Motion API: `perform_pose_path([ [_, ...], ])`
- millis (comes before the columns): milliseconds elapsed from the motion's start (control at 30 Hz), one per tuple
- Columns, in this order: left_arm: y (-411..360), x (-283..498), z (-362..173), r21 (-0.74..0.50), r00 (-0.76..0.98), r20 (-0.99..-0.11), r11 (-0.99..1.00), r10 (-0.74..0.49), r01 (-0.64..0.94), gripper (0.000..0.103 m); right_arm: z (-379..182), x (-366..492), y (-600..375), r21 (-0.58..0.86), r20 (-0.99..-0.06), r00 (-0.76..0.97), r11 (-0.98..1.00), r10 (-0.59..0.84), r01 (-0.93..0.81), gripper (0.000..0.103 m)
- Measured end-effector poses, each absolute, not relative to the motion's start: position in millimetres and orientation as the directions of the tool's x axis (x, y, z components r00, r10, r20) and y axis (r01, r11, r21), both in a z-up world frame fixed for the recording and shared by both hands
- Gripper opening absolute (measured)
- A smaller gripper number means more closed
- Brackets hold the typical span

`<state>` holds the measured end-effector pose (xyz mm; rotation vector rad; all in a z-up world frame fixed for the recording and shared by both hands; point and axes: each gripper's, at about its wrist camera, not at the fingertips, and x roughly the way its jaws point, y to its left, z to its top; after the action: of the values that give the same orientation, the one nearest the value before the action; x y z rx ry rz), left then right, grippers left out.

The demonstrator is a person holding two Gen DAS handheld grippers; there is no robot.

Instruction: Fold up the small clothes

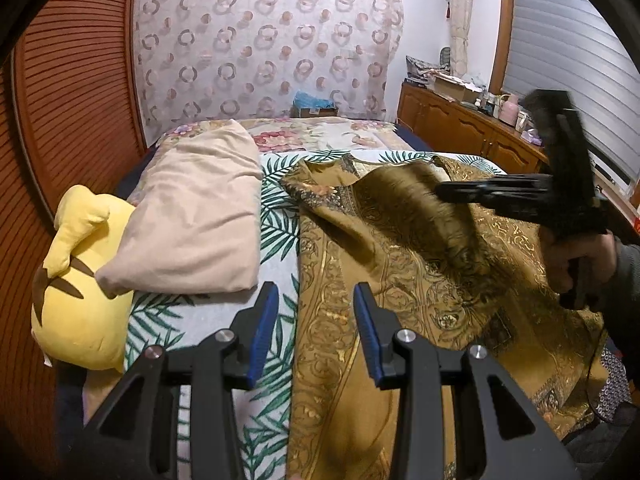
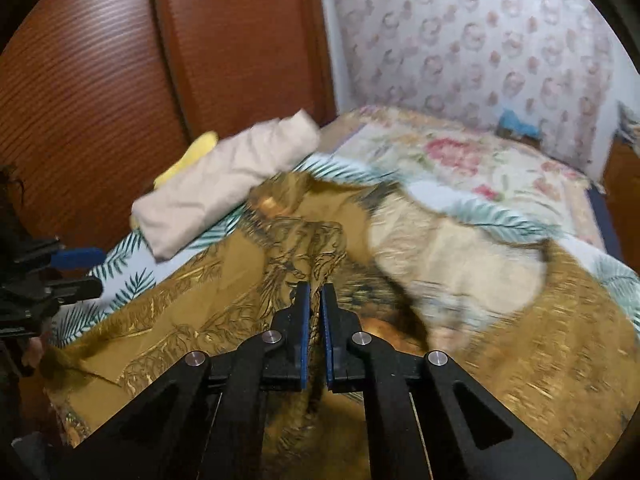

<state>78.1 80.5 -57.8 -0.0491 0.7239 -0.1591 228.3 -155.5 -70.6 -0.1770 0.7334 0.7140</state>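
A gold-brown patterned garment (image 1: 400, 280) lies spread on the bed, its right part lifted into a fold. My left gripper (image 1: 316, 300) is open and empty, just above the garment's left edge. My right gripper (image 2: 315, 296) is shut on the garment's fabric (image 2: 280, 264) and holds it raised; in the left wrist view it shows at the right (image 1: 444, 192), above the cloth. The garment's pale inner side (image 2: 452, 264) is turned up and blurred. A folded beige garment (image 1: 192, 216) lies at the left; it also shows in the right wrist view (image 2: 224, 184).
A yellow plush toy (image 1: 80, 280) sits at the bed's left edge beside the wooden slatted wardrobe (image 1: 72, 100). The leaf-print sheet (image 1: 276, 216) and floral cover (image 1: 320, 132) lie beneath. A wooden dresser (image 1: 460, 120) with clutter stands at the right. My left gripper shows at the right wrist view's left edge (image 2: 80, 272).
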Motion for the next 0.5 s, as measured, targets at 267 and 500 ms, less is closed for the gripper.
perform_pose_path([
  [267,65,107,-57,-0.088,0.717,-0.673,0.982,-0.182,0.166,0.037,-75,223,-198,0.024,-0.722,0.564,0.83,0.4,-0.558,0.024],
  [500,44,143,-58,-0.066,0.684,-0.704,0.976,-0.193,0.207,0.037,-81,237,-238,-0.014,-0.739,0.589,0.866,0.328,-0.5,0.047],
])
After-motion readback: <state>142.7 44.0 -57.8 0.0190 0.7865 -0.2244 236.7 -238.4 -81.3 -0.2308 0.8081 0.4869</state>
